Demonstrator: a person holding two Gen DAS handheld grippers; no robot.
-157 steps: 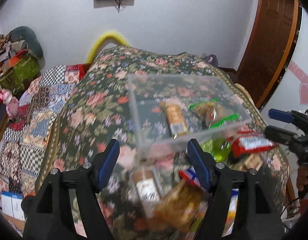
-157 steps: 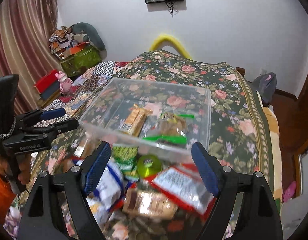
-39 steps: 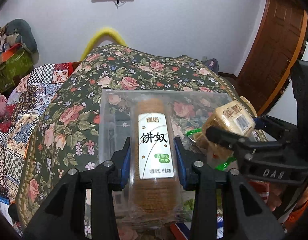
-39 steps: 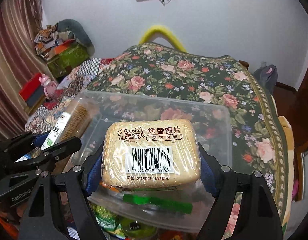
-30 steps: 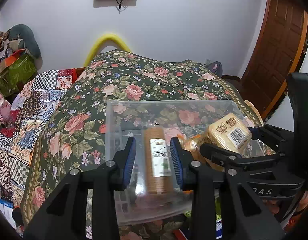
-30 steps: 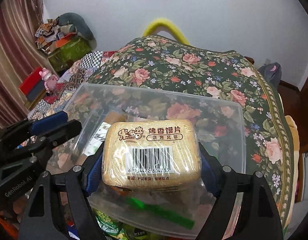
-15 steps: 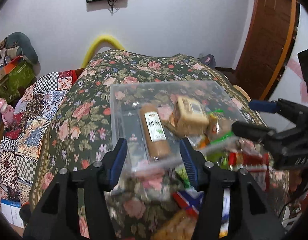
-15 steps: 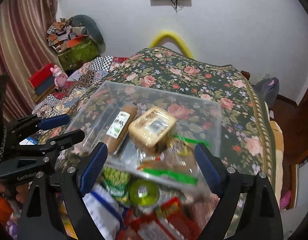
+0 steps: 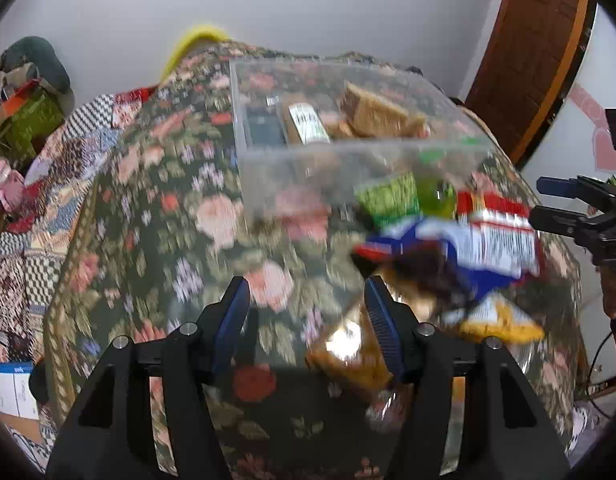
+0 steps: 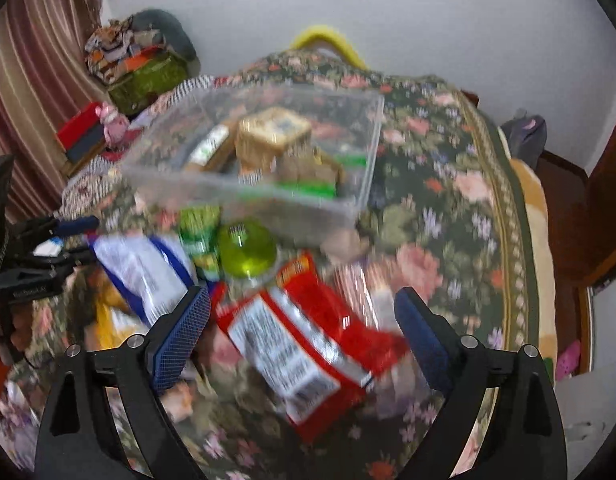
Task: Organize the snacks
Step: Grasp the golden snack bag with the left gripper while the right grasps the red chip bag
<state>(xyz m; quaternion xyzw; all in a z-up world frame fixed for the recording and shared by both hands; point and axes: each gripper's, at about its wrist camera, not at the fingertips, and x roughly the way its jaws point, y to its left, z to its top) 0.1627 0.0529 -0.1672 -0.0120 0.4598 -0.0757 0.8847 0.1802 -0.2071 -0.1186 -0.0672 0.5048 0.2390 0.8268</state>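
while both frames were motion-blurred, the layout read fine. left gripper point(image 9: 305, 312) was spread apart with nothing in it, hanging over the floral cloth point(image 9: 155, 216) just left of a tan cracker pack point(image 9: 348, 354). right gripper point(image 10: 301, 332) was also spread and empty, straddling the red bag point(image 10: 303, 344) from above; contact with it couldn't be judged.

loose snacks sat in a heap on the cloth just in front of the bin point(image 10: 348, 200): red bag, a blue-white bag point(image 10: 143, 268), a green packet point(image 10: 199, 224), a round green jelly cup point(image 10: 247, 249), something yellow under the blue-white one.

handling guess: the bags looked light, puffy and slick foil, contents crushable. i'd have pinched the red bag across its short width near the middle, or by a crimped end seal, with light force. the cup looked stiff but round, likely to squirt out unless taken across its widest part.

bin was clear plastic, open top, on the cloth. it held a biscuit roll point(image 10: 209, 148) with a white label, a square tan pack point(image 10: 273, 132) propped on other packs, and packs with green trim point(image 10: 308, 188) toward the near wall. room was left on the bin's left side.
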